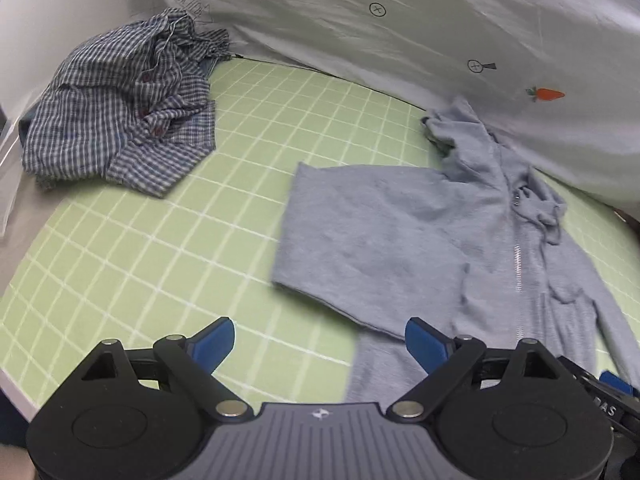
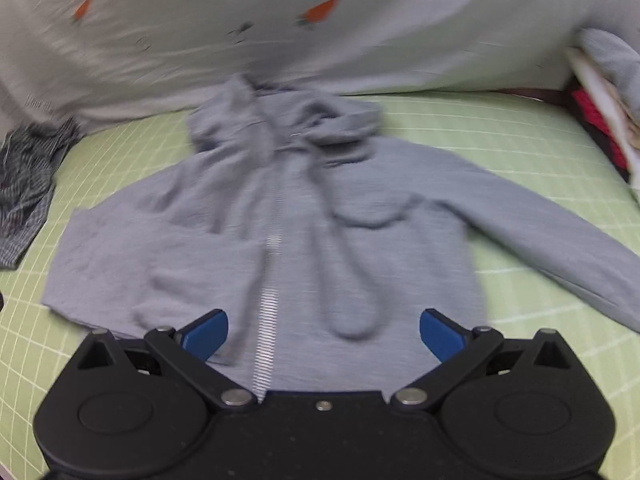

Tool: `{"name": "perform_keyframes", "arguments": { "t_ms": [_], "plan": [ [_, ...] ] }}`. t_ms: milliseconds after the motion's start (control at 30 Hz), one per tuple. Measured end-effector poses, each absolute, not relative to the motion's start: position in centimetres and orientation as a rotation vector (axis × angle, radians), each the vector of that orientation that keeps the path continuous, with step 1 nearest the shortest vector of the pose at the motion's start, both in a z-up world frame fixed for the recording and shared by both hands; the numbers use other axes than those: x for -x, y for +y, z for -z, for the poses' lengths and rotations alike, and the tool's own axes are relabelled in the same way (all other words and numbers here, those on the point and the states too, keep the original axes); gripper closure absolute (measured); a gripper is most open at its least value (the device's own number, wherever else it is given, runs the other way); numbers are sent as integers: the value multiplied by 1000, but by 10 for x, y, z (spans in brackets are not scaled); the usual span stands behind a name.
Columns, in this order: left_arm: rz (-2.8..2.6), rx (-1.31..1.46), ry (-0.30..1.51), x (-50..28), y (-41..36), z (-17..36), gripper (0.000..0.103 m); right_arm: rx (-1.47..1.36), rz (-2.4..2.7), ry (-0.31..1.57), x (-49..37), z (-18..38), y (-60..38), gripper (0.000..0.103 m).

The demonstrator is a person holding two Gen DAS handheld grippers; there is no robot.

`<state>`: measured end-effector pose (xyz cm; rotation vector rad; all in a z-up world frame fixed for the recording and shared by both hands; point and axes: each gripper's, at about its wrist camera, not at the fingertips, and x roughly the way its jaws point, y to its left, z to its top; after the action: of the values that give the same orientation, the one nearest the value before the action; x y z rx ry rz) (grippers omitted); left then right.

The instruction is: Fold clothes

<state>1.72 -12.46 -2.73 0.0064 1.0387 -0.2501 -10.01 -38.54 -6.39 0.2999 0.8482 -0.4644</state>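
The grey hoodie [image 2: 280, 216] lies spread flat, front up, on the green checked sheet [image 1: 120, 260], zip closed down its middle and hood bunched at the far end against the pale bedding [image 1: 360, 40]. One sleeve on my left side appears folded in across the body, giving that side a straight edge, while the other sleeve runs out long and loose well to my right. I judge it is laid out this way so each side can be turned in toward the zip. My right gripper [image 2: 324, 332] hangs just above the hem, its blue pads spread wide with the zip and lower front between them, gripping nothing. My left gripper [image 1: 320, 340] is likewise spread wide and holds nothing; the hoodie's folded edge sits just ahead and to the right of it, the cloth reaching under its right pad. Far off ahead to my left, a crumpled checked shirt [image 1: 120, 100] sits in a heap, well apart from the hoodie.
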Motion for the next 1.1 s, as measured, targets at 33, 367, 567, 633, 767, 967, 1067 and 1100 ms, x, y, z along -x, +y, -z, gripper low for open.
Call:
{"name": "perform_keyframes", "arguments": {
  "t_ms": [33, 367, 567, 633, 767, 967, 1067, 1100],
  "plan": [
    [254, -14, 1043, -23, -120, 30, 11, -299, 458, 854, 90, 67, -377, 0],
    [365, -81, 1136, -84, -112, 75, 10, -310, 452, 942, 9, 96, -320, 30],
    [375, -75, 1155, -107, -115, 81, 10, -229, 406, 956, 2, 93, -316, 87],
    [365, -65, 1148, -111, -118, 77, 10, -221, 374, 945, 6, 86, -322, 93],
    [322, -29, 1102, -113, -124, 64, 10, -230, 324, 860, 17, 58, -343, 94],
    [214, 56, 1020, -106, -142, 29, 10, -298, 312, 637, 51, -4, -409, 94],
    [192, 57, 974, -103, -159, 14, 10, -373, 403, 538, 77, -18, -465, 95],
    [184, 52, 962, -103, -165, 9, 10, -391, 454, 519, 87, -17, -486, 95]
  ]
}}
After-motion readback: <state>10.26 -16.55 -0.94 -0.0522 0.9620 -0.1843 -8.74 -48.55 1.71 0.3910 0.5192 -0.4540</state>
